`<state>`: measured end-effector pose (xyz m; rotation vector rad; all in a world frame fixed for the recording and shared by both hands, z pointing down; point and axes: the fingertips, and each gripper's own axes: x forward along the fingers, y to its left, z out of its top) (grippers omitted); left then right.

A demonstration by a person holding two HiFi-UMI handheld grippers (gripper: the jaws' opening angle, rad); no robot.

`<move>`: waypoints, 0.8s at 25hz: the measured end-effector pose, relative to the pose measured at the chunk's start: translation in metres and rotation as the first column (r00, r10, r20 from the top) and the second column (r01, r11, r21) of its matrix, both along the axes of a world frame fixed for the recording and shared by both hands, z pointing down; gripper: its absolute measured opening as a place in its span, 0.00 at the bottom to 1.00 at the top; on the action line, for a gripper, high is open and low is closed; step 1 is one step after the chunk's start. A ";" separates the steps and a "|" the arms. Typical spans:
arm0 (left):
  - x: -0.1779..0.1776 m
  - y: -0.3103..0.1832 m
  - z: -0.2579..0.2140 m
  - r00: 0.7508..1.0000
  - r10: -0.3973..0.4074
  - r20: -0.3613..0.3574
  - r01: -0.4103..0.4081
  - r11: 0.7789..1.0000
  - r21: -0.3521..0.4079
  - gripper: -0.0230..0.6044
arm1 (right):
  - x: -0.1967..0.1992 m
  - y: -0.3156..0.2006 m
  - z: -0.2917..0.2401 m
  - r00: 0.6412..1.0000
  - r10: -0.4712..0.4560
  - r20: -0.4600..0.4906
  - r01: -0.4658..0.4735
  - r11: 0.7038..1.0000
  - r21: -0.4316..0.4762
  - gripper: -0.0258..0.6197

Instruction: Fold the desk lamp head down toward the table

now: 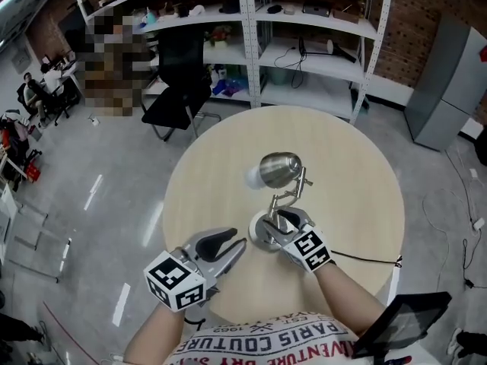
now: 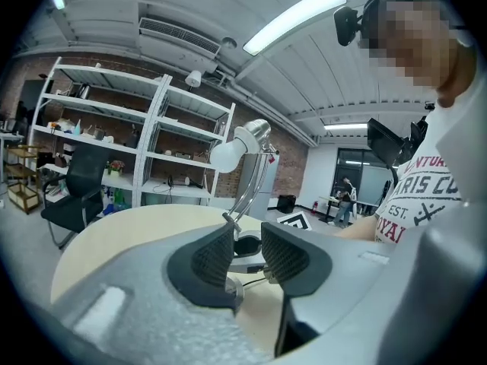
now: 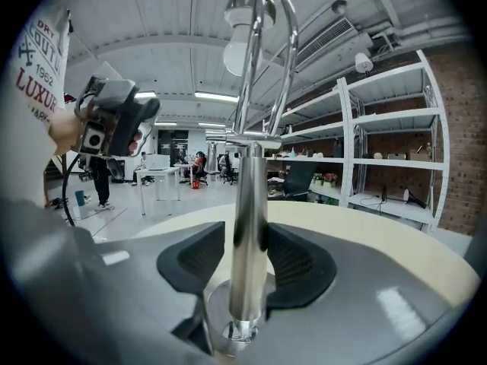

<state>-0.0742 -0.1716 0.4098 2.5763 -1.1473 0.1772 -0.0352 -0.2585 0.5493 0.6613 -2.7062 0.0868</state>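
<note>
None of the fold looks done yet: the lamp head [image 1: 278, 169] stands high on its curved chrome arm [image 2: 251, 185], well above the lamp base [image 1: 261, 236], with the white bulb [image 2: 227, 154] facing out to the side, not down at the desk [image 1: 350, 196]. The lamp sits near the middle of the round, pale wood desk, a little toward the person. The right gripper [image 1: 283, 220] is down at the foot of the lamp. Its fingers are closed around the upright post [image 3: 249, 204] just above the base, with a ribbed pad against each side of the chrome as far as the right gripper view shows. This reads as a steadying hold taken before the head is moved. The left gripper [image 1: 232, 248] hovers just beside the base, its fingers partly apart with nothing between them; only the base shows through the gap. What seems left is the whole of the task: reaching the head or upper arm and swinging it down while the base is kept still. A black cord [image 1: 365, 258] runs from the base off the desk's edge. Beyond the desk lie a glossy grey floor [image 1: 91, 204], white metal shelves [image 1: 304, 44] loaded with small items, a black office chair [image 1: 179, 90], a brick wall [image 1: 418, 21] and a grey cabinet [image 1: 449, 82].
</note>
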 end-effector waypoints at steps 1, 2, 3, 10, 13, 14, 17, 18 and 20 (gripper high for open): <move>0.000 -0.003 -0.003 1.000 0.004 0.009 -0.005 1.000 0.012 0.23 | -0.001 -0.001 0.001 1.000 0.005 0.000 -0.005 1.000 -0.004 0.30; 0.000 -0.006 -0.007 1.000 0.012 0.022 -0.012 1.000 0.027 0.24 | 0.000 -0.003 0.002 1.000 0.012 0.003 -0.012 1.000 -0.012 0.29; 0.001 -0.009 -0.010 0.999 0.027 0.037 -0.029 0.999 0.040 0.26 | 0.001 -0.005 0.003 1.000 0.021 0.007 -0.021 1.000 -0.023 0.26; 0.010 -0.027 -0.044 0.978 0.130 0.163 -0.149 0.983 0.109 0.32 | 0.002 -0.003 0.005 0.999 0.030 0.015 -0.029 0.998 -0.050 0.25; 0.010 -0.042 -0.068 0.967 0.121 0.223 -0.158 0.975 0.155 0.35 | 0.000 -0.006 0.003 0.999 0.036 0.017 -0.035 0.998 -0.060 0.26; 0.011 -0.046 -0.075 0.963 0.129 0.238 -0.170 0.972 0.162 0.35 | 0.000 -0.006 0.003 0.999 0.038 0.014 -0.037 0.998 -0.059 0.25; 0.017 -0.054 -0.096 0.948 0.148 0.283 -0.205 0.961 0.184 0.39 | -0.001 -0.006 0.003 0.999 0.040 0.010 -0.039 0.997 -0.061 0.25; 0.018 -0.058 -0.103 0.942 0.143 0.304 -0.209 0.957 0.199 0.40 | -0.001 -0.006 0.003 0.999 0.038 0.010 -0.037 0.997 -0.064 0.25; 0.023 -0.063 -0.116 0.929 0.136 0.345 -0.222 0.949 0.223 0.40 | -0.001 -0.005 0.002 0.999 0.037 0.012 -0.036 0.997 -0.070 0.26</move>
